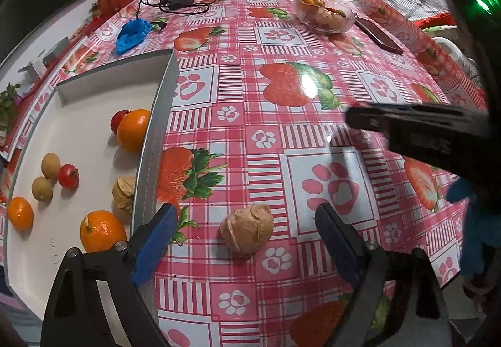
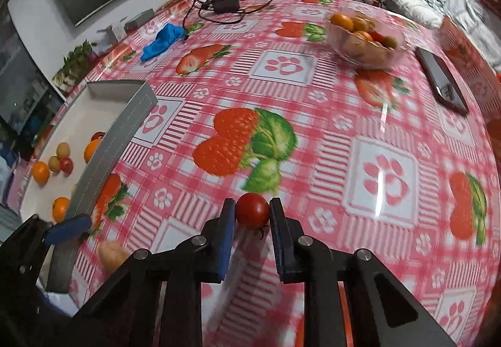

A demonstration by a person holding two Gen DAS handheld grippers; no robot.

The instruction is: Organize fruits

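Here, right tongs (image 2: 252, 211) clamped on red fruit (image 2: 252, 209), left tongs (image 1: 247, 229) wide around walnut (image 1: 246, 228), no legible writing

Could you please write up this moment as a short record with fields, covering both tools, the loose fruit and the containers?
right tool: shut on a small red fruit
left tool: open, its pads either side of a tan walnut on the tablecloth, not touching it
tray: holds oranges, small red fruits, pale round fruits and another walnut
glass bowl: mixed fruit, far side of the table
phone: lying flat beside the bowl
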